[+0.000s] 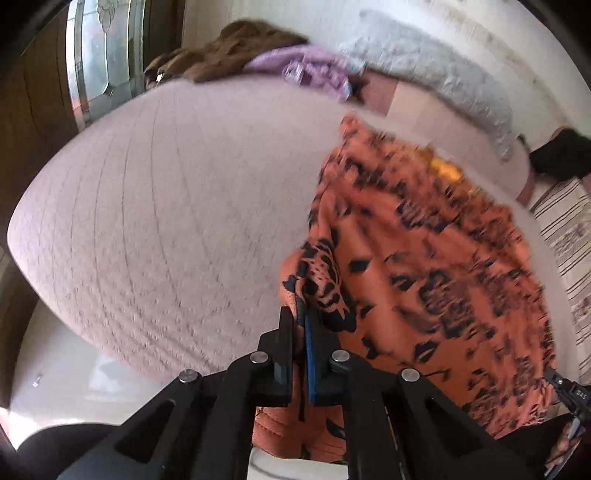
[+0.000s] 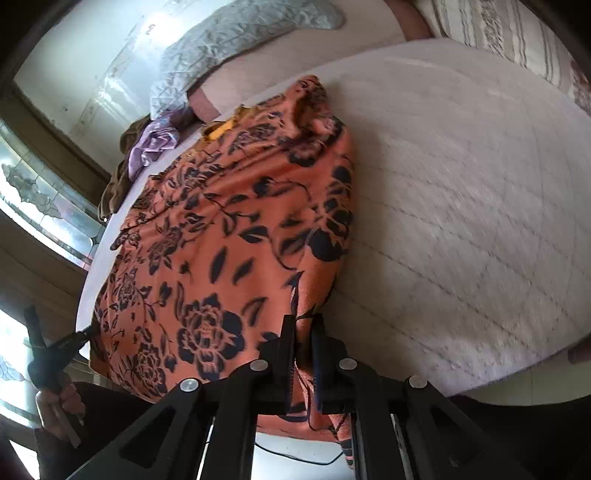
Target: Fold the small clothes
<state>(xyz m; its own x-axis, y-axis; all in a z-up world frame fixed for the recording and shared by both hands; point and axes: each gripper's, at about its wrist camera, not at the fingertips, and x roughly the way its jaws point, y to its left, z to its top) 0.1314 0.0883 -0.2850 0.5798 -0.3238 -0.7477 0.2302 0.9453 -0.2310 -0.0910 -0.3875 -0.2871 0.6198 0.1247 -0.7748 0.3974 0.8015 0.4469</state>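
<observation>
I see the orange garment (image 2: 229, 236), printed with dark navy flowers and leaves, spread over the pale quilted bed (image 2: 461, 206). My left gripper (image 1: 301, 314) pinches 1 near corner, my right gripper (image 2: 303, 325) the other, both clamped on cloth.

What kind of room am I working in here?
Most likely a bedroom: the orange floral garment lies on a quilted bed cover, with a striped pillow at its far end and a patterned glass window beside it.
</observation>
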